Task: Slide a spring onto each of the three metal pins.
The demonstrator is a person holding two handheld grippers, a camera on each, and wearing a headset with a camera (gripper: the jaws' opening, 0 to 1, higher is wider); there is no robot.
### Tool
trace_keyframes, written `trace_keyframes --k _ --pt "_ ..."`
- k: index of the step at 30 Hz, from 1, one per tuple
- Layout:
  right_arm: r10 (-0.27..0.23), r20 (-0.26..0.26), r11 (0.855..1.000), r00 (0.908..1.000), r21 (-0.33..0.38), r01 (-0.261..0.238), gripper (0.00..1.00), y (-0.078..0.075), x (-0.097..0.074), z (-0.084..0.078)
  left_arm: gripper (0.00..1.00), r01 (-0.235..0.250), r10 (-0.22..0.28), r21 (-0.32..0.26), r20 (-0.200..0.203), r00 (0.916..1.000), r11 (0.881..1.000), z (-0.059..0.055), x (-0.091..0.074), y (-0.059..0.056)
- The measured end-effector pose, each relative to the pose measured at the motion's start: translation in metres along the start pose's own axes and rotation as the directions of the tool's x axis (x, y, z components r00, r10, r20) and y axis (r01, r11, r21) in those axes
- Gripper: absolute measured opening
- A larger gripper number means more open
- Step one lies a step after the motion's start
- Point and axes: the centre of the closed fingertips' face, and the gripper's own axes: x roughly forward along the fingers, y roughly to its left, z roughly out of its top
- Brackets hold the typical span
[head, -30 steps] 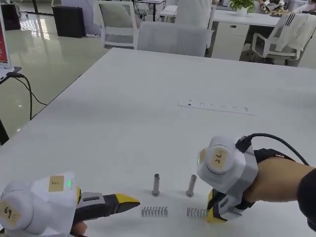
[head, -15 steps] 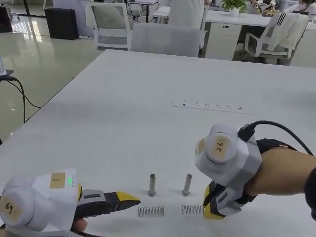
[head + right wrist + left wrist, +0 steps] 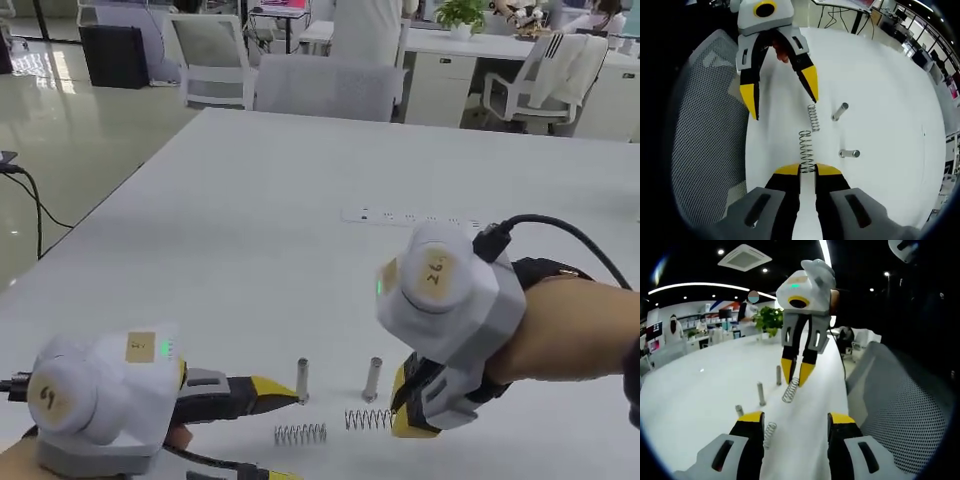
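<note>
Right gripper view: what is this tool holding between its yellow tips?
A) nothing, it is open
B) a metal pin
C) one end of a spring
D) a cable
C: the right tool has its yellow tips pinched together on the near end of a spring, which sticks out ahead of them.

There were three pins in front of the left gripper [image 3: 796,417]: a near pin [image 3: 739,410], a middle pin [image 3: 760,393] and a far pin [image 3: 778,375]. There were two springs: a held spring [image 3: 806,150] pinched in the right gripper [image 3: 808,170], and a loose spring [image 3: 813,118] just ahead of it. There were two grippers.
</note>
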Motion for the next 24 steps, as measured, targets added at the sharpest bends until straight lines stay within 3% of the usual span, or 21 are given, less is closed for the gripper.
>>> trace_keyframes --k 12,24 --pt "0.007 0.019 1.000 0.9998 -0.026 -0.006 0.08 0.008 -0.003 0.014 0.36 0.028 -0.029 0.044 0.004 0.9996 0.999 0.011 0.009 -0.001" --pt "0.022 0.018 0.998 0.9996 -0.055 -0.021 0.08 0.013 -0.002 0.021 0.18 0.047 -0.047 0.094 0.003 0.9989 0.994 0.011 0.014 -0.006"
